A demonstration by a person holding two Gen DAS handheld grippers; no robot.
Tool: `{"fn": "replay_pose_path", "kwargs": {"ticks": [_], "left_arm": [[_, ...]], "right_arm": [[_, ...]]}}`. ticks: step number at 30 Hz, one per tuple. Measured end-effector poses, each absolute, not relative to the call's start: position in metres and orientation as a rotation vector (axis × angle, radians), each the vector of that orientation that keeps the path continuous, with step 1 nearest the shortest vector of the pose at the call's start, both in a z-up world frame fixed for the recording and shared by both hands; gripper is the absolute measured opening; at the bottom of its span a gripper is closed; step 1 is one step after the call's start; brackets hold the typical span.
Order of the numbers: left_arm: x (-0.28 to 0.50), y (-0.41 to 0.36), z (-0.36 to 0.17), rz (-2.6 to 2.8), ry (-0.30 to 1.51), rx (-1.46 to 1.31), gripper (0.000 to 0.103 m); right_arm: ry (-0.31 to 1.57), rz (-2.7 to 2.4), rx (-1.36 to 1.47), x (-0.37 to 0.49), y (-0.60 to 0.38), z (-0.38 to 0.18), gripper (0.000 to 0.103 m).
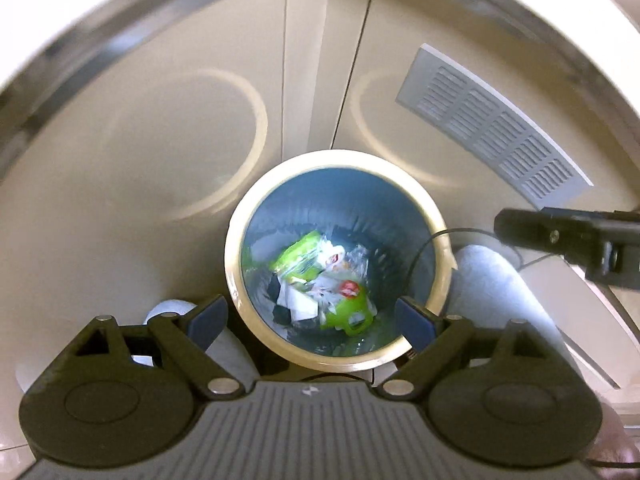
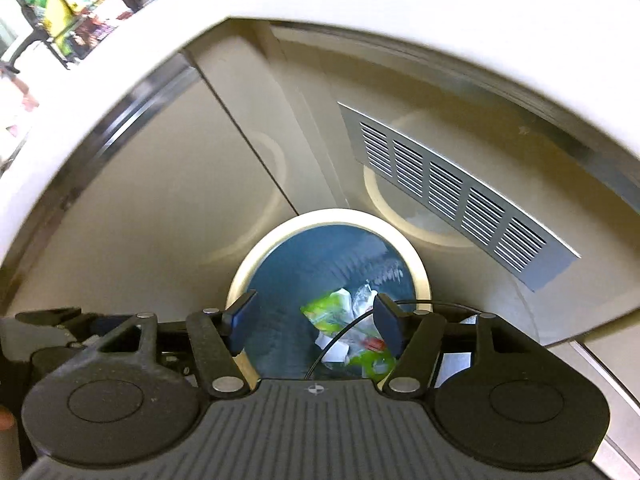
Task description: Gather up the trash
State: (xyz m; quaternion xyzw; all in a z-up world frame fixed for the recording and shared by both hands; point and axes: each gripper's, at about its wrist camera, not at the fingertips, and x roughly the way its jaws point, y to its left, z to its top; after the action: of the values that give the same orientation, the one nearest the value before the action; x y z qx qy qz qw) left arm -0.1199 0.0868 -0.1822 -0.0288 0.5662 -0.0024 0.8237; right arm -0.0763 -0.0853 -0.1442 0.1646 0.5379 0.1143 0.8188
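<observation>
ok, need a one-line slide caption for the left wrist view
Open left gripper poised above a cream-rimmed bin holding green wrappers and paper scraps.

Even, warm indoor light; both views slightly motion-blurred. Fisheye distortion bends the overexposed white table edge (image 1: 48,52). Soft shadows only; trash in the bin (image 1: 434,216) is smeared.

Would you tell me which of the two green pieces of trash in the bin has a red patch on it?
It is the green piece nearest the left gripper; the other green wrapper lies farther back in the bin and shows no red.
</observation>
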Motion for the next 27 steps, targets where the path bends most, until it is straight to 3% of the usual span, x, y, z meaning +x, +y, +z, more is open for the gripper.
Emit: {"fn": "replay_pose_path", "kwargs": {"ticks": [2, 3, 11, 27], "left_arm": [[-0.128, 0.086, -0.171, -0.010, 1.176, -0.048, 0.096], [-0.133, 0.084, -0.167, -0.010, 1.160, -0.039, 0.102], [-0.164, 0.067, -0.135, -0.012, 1.046, 0.038, 0.103], [-0.188, 0.052, -0.111, 0.009, 0.951, 0.115, 0.103]], "right_arm": [[1.130, 0.253, 0.347, -0.087, -0.086, -0.134, 0.074], [1.122, 0.258, 0.342, -0.095, -0.086, -0.130, 0.075], [1.034, 0.273, 0.269, -0.131, -0.084, -0.109, 0.085], [0.889, 0.309, 0.085, -0.162, -0.073, -0.083, 0.092]]}}
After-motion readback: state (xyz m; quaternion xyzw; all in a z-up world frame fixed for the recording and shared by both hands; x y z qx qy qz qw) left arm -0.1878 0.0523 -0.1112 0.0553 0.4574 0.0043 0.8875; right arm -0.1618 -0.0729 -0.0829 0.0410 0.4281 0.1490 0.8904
